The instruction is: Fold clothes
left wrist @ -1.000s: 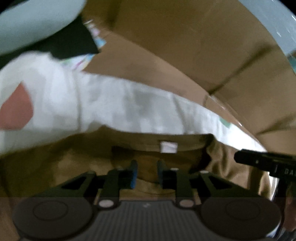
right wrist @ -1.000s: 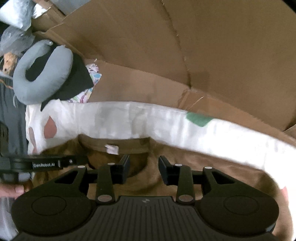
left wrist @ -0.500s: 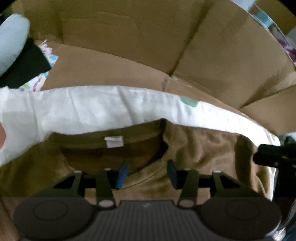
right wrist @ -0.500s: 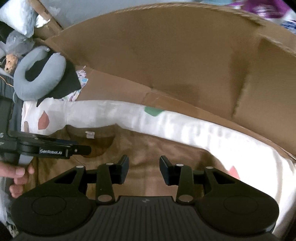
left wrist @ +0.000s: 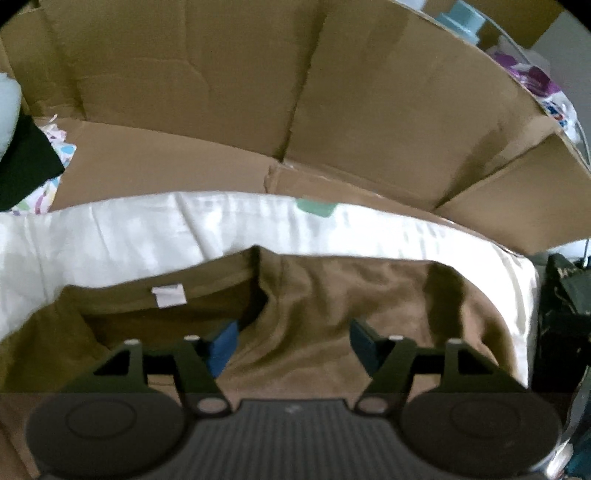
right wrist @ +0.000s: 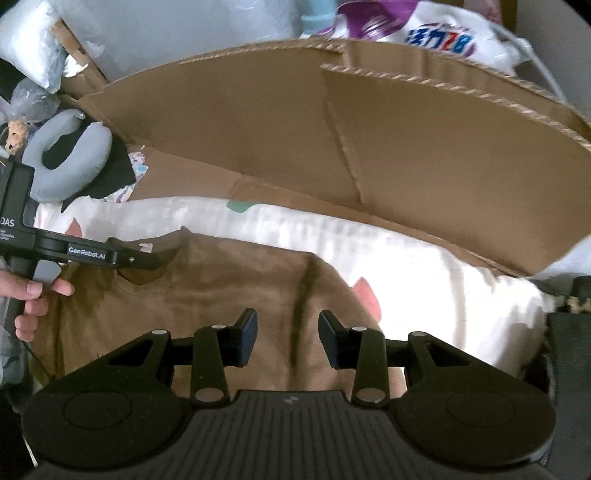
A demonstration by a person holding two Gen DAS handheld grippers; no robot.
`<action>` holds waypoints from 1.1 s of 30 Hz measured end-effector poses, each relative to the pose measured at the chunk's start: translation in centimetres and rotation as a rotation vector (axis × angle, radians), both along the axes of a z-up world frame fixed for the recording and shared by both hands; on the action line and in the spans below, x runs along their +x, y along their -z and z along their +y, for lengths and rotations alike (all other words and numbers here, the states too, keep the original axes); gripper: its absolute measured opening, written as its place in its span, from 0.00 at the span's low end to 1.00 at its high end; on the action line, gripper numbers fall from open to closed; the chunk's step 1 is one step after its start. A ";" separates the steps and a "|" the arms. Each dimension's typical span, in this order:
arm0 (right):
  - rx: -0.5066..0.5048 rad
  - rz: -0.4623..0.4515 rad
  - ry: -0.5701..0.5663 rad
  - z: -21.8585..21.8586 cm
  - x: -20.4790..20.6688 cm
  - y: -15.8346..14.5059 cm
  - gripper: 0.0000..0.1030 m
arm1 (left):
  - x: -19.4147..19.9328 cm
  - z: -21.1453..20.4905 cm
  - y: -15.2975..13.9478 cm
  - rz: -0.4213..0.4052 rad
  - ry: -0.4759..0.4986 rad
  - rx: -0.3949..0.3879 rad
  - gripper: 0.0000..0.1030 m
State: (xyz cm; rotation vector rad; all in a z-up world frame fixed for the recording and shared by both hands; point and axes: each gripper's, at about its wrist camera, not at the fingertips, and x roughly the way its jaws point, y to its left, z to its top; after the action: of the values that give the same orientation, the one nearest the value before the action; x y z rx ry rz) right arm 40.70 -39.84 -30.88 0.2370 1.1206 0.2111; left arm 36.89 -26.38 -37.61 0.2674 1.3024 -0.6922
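A brown T-shirt (left wrist: 332, 295) (right wrist: 221, 288) lies spread on a white patterned bedsheet (left wrist: 129, 236) (right wrist: 424, 266), collar and white neck label (left wrist: 169, 294) toward the far left. My left gripper (left wrist: 293, 341) hovers open just right of the collar, nothing between its blue-padded fingers. In the right wrist view that same left gripper shows from the side, over the collar, held by a hand (right wrist: 29, 299). My right gripper (right wrist: 288, 336) stands open above a crease in the shirt's right part, empty.
A flattened cardboard box (left wrist: 295, 110) (right wrist: 295, 140) stands as a wall behind the sheet. A grey neck pillow (right wrist: 70, 158) and black cloth lie at far left. Bags (right wrist: 424, 33) sit beyond the cardboard. Dark objects (left wrist: 565, 314) border the sheet's right edge.
Both grippers pulled back and rightward from the collar area; the left jaws widened from nearly shut to open, and the right jaws widened a little. The shirt stays flat.
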 end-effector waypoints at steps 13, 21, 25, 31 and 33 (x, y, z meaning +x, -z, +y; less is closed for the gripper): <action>0.004 -0.029 0.021 -4.2 -3.5 0.4 0.44 | -1.7 0.1 0.1 -0.002 0.052 0.002 0.69; -0.003 -0.064 0.112 -7.9 -4.9 2.3 0.44 | -2.9 -0.3 0.1 0.003 0.118 -0.028 0.69; 0.020 -0.058 0.161 -8.7 -6.1 4.5 0.44 | -3.7 -0.9 -0.2 0.005 0.165 -0.042 0.69; 0.021 -0.144 0.254 -9.0 -8.4 7.2 0.43 | -4.3 -1.9 -0.3 -0.015 0.195 -0.050 0.69; 0.012 -0.189 0.273 -8.9 -9.1 7.8 0.41 | -4.3 -1.8 -0.1 -0.020 0.191 -0.049 0.69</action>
State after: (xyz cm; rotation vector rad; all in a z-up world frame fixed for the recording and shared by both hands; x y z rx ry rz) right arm 31.64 -48.77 -38.64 0.3695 0.8892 -0.0034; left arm 32.57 -28.22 -37.51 0.3613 1.2490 -0.8805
